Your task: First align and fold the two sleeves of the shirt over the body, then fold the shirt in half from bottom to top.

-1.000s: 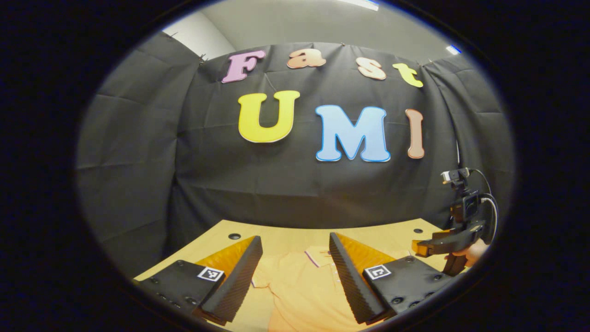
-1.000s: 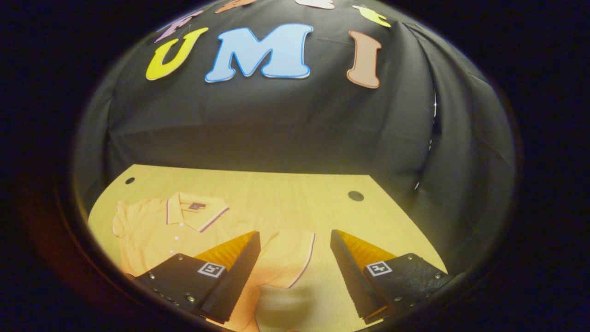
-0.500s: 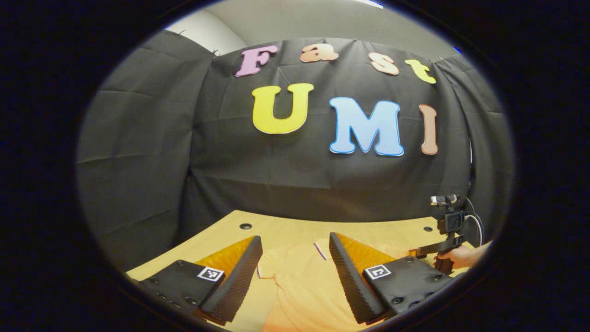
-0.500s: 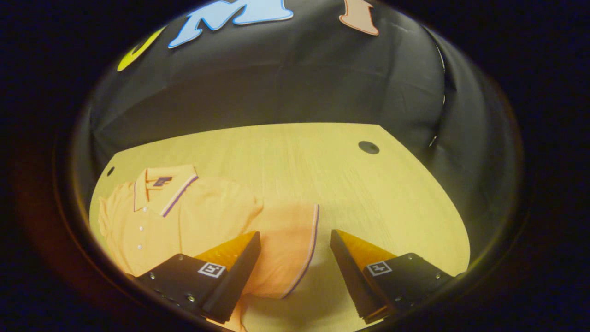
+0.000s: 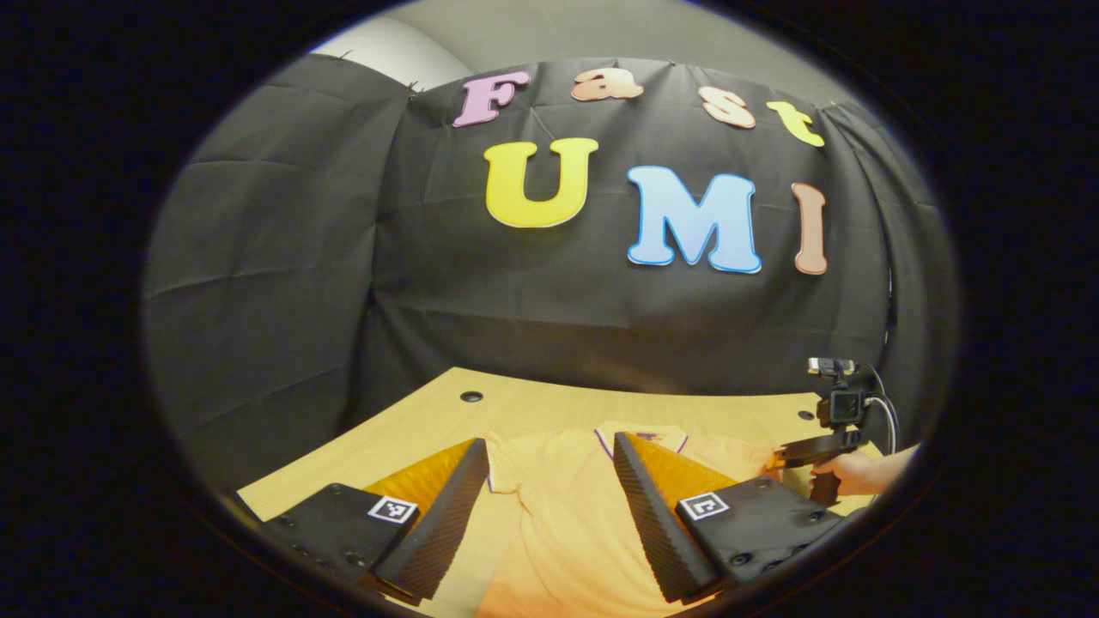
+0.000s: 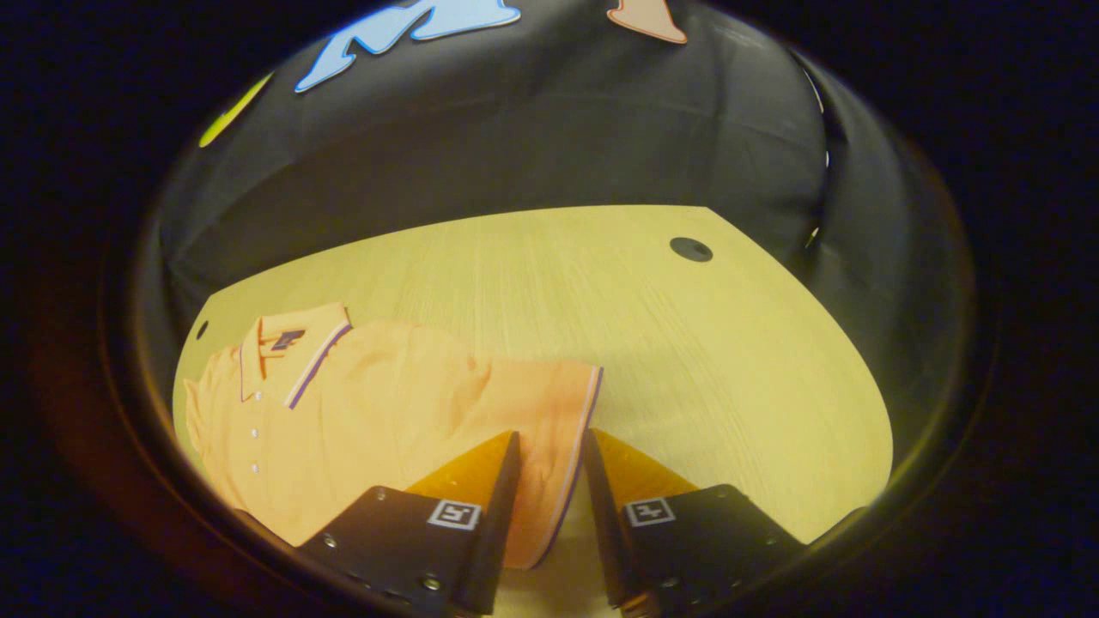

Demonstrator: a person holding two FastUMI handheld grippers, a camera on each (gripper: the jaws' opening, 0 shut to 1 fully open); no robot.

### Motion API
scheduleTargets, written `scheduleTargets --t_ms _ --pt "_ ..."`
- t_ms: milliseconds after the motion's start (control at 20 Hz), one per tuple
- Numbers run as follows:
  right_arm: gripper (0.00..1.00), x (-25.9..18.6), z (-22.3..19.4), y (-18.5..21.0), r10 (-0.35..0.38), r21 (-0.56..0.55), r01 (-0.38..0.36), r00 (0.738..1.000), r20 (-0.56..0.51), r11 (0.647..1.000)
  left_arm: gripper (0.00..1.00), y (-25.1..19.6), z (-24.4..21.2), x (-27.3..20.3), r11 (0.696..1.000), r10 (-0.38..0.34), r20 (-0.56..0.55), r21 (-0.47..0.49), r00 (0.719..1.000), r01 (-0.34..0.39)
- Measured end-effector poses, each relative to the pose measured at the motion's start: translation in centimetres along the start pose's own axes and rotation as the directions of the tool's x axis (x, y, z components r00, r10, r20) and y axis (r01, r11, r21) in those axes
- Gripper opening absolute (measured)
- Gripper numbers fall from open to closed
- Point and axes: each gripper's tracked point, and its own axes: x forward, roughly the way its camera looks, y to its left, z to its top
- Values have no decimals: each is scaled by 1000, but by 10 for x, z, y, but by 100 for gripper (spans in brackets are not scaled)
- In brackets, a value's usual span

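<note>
An orange polo shirt (image 6: 369,403) lies flat on the wooden table (image 6: 644,326), collar (image 6: 292,343) toward the far left. Its short right-hand sleeve (image 6: 549,403) with a striped cuff spreads outward. My right gripper (image 6: 551,438) straddles that cuff with its jaws narrowed but still apart, so it is open. In the left gripper view the shirt (image 5: 558,515) runs between the wide-open fingers of my left gripper (image 5: 549,515), which hovers above the other shoulder and sleeve. The right gripper (image 5: 777,459) and the hand (image 5: 859,472) holding it appear low at the shirt's far side.
Black cloth walls close in the table on the back and sides. Round cable holes sit in the tabletop (image 6: 691,250) (image 5: 470,396). Bare wood stretches to the right of the sleeve and behind the collar.
The right gripper dropped toward the sleeve cuff and its jaws narrowed around it. The left gripper drifted left, so the collar now shows behind its right finger.
</note>
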Motion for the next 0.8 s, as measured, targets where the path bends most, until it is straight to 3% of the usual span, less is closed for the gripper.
scheduleTargets --t_ms 50,150,200,300,550,800 --pt "34 -1 2 0 -2 -5 2 1000 1 1000 94 -2 3 -2 1000 -6 7 9 1000 6" --pt "28 -4 4 -4 -23 -16 23 1000 8 1000 94 -1 7 -8 1000 -14 20 23 1000 13" --pt "9 -6 8 1 -8 -6 8 1000 22 1000 94 0 8 -11 1000 -17 23 23 1000 17" --pt "4 -14 19 4 1 -16 0 998 56 1000 96 3 7 -18 1000 -23 20 6 1000 23" --pt "4 -41 43 23 22 -123 -4 989 145 992 94 14 2 -35 999 -26 11 -43 1000 26" --pt "4 -64 52 71 119 -272 -59 970 212 960 94 36 10 -51 999 -7 21 -43 1000 8"
